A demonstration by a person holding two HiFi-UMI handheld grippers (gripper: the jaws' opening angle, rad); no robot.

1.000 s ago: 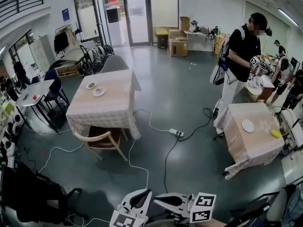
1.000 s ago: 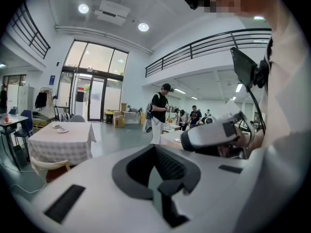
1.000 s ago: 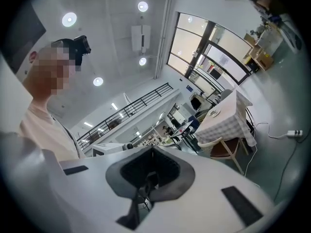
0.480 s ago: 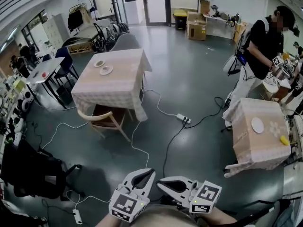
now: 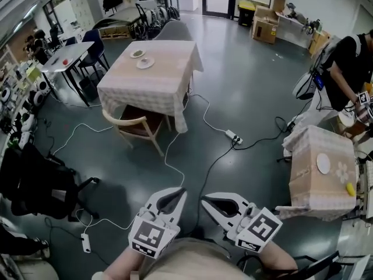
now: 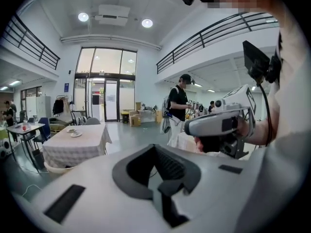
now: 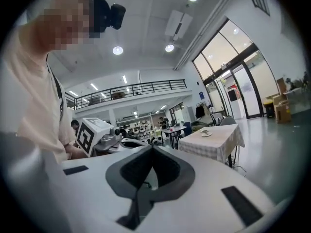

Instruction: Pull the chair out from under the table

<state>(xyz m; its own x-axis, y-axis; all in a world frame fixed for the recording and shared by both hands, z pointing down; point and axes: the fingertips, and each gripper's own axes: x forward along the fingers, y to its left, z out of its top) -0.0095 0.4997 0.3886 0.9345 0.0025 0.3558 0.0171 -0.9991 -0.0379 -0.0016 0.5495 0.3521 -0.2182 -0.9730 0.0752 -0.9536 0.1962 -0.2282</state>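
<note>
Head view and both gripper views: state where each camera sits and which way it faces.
Head view: on the person's head, facing steeply down at table and chair; left gripper, right gripper and forearms show below.
Left gripper view: on that gripper, along its shut jaws across the hall; right gripper and torso show at right.
Right gripper view: on that gripper, along its shut jaws across the hall; shirt and left gripper show at left.
Shared: all show the table.

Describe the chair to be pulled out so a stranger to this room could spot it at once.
Find the square table with the checked cloth and two plates. The chair is tucked under its near side. Unlike the grey chair at the far side, it has a pale curved wooden back and brown seat.
</note>
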